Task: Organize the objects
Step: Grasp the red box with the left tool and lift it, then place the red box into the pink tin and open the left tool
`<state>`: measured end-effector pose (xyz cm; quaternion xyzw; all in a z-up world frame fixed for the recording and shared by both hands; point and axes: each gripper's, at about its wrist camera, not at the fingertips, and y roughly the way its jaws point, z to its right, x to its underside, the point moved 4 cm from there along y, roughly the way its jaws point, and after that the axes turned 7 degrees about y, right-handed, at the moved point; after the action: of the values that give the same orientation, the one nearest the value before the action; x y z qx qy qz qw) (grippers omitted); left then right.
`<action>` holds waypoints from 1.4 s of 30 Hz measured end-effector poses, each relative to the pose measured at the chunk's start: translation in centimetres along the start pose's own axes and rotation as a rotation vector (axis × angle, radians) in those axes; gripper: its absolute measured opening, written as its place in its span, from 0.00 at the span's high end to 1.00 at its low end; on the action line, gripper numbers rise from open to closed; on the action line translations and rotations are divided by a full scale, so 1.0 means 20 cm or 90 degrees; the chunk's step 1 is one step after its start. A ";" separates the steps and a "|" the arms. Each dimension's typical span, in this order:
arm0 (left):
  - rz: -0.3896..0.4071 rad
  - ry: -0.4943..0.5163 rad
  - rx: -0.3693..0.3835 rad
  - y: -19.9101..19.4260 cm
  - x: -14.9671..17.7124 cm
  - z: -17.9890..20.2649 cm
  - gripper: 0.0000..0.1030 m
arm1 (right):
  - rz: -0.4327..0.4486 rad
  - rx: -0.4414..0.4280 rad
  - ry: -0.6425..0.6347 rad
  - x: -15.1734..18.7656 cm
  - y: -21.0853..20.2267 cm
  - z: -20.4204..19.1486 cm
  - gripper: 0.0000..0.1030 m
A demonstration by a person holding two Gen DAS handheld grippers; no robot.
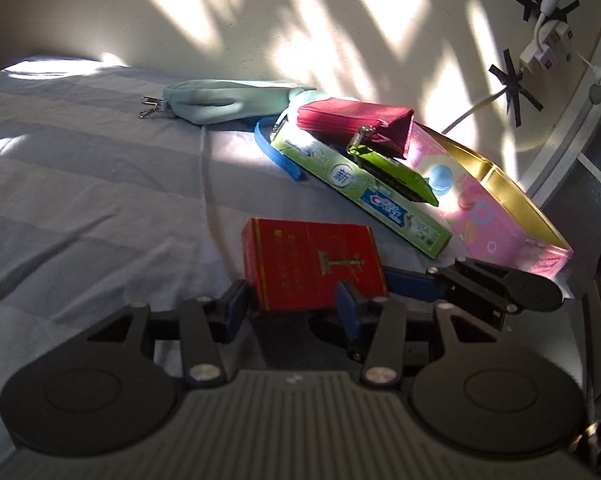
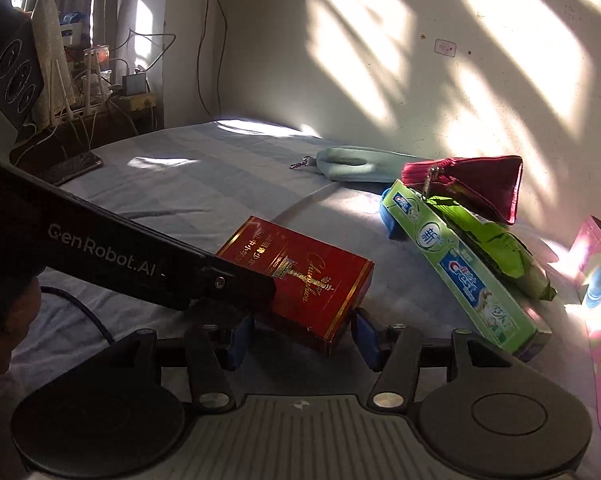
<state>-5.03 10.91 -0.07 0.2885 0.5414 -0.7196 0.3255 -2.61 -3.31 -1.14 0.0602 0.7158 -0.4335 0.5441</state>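
A red cigarette box (image 1: 312, 268) lies on the blue striped bed; it also shows in the right wrist view (image 2: 300, 280). My left gripper (image 1: 292, 308) has its blue pads on both sides of the box's near end, seemingly closed on it. My right gripper (image 2: 300, 338) is open, its pads flanking the box's near corner without touching. It shows in the left wrist view (image 1: 460, 284) just right of the box. A green toothpaste box (image 1: 360, 188), a green packet (image 1: 396, 176) and a red zip pouch (image 1: 356, 124) are piled by a pink tin (image 1: 500, 216).
A mint pouch (image 1: 228, 100) with clips lies by the wall, a blue strap (image 1: 276, 152) beside the pile. A phone (image 2: 76, 166) lies at the bed's far left edge. Cables and a cluttered stand (image 2: 100, 92) are beyond it. The wall socket (image 1: 540, 48) is at the right.
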 end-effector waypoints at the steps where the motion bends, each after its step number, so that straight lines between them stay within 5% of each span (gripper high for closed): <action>1: 0.001 0.018 0.009 0.00 -0.01 0.07 0.52 | 0.014 0.012 0.015 0.02 -0.06 0.04 0.48; 9: 0.068 0.169 0.076 0.13 -0.31 0.63 0.48 | 0.181 0.153 0.086 0.01 -0.45 0.44 0.48; 19: 0.074 0.262 0.118 0.64 -0.60 1.16 0.46 | 0.190 0.265 0.192 -0.04 -0.50 1.16 0.47; 29: 0.015 0.234 0.076 0.97 -0.62 1.18 0.44 | 0.153 0.269 0.250 0.01 -0.34 1.37 0.41; 32: 0.019 0.223 0.072 0.93 -0.61 1.16 0.42 | 0.157 0.279 0.243 0.01 -0.36 1.35 0.33; 42: 0.102 0.186 0.049 0.55 -0.61 1.06 0.39 | 0.154 0.300 0.238 0.00 -0.44 1.24 0.34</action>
<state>9.77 -9.94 8.00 0.4446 0.5303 -0.6618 0.2885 10.53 -25.80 2.97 0.3476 0.6710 -0.5005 0.4224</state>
